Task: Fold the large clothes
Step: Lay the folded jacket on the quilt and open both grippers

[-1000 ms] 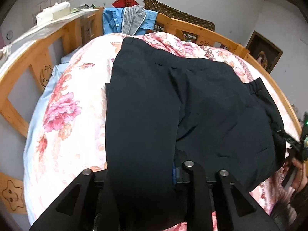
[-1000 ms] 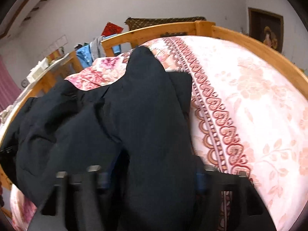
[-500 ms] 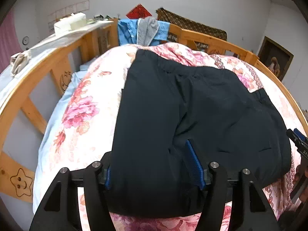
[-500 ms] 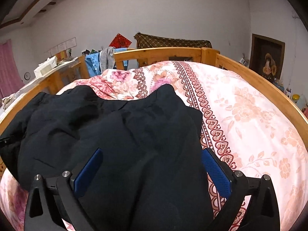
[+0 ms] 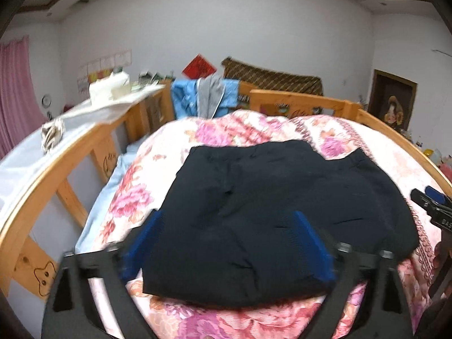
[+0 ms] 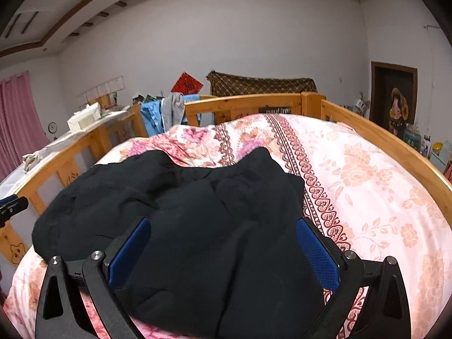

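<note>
A dark navy garment (image 5: 268, 212) lies folded in a rough heap on the floral quilt (image 5: 226, 132); it also shows in the right wrist view (image 6: 197, 226). My left gripper (image 5: 226, 243) is open, its blue pads spread wide above the garment's near edge, holding nothing. My right gripper (image 6: 223, 248) is open too, its blue pads either side of the near fold, holding nothing. The right gripper's tip shows at the right edge of the left wrist view (image 5: 432, 200).
A wooden bed frame (image 5: 84, 147) rings the quilt. Blue and grey clothes (image 5: 206, 99) hang over the far rail. A white-covered shelf (image 5: 70, 121) with a box runs along the left. A framed picture (image 6: 395, 99) hangs at the right wall.
Both grippers have opened and let go of the dark garment, then pulled back and up. The garment now lies folded on the quilt.
</note>
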Motion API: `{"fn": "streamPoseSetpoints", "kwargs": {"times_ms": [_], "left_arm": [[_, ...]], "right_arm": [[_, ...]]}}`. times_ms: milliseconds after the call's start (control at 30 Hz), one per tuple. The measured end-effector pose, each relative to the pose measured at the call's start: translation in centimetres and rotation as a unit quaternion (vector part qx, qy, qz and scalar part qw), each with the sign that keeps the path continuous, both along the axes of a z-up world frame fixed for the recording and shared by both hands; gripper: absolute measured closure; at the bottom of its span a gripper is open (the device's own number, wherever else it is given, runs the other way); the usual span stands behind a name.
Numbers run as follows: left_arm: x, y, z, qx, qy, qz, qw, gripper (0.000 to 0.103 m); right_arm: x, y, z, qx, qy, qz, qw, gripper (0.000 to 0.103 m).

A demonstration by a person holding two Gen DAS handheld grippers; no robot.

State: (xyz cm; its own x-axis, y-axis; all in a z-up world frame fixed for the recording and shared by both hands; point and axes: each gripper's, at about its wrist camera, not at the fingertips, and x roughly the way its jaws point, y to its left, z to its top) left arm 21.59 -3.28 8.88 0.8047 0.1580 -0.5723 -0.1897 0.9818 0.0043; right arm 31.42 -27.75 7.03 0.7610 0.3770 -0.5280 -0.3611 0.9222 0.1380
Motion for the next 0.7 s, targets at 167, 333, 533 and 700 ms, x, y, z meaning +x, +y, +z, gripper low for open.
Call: {"fn": "streamPoseSetpoints", "kwargs": {"times_ms": [167,333,533,700], "left_arm": [[-1.3,-2.6,1.4,0.017,-0.030,-0.023,0.9991,0.003],[-2.7,-4.1,2.1,0.007,-0.042,-0.028,0.9987,0.003],[-4.4,-4.7,1.9,-0.016,-0.047,-0.020,0.9986,0.003],[-6.1,-5.0,1.5,-0.024,-0.048,-0.015,0.9984,0.002]], "right_arm": [[-1.9,0.2,1.0,0.010,-0.014,0.010,1.000,0.000],[-3.9,0.4,1.8,0.017,-0.028,0.024,0.999,0.000],[-6.9,0.7,2.6,0.015,-0.050,0.034,0.998,0.000],[-9.6,0.8,2.6,0.012,-0.054,0.035,0.998,0.000]]}}
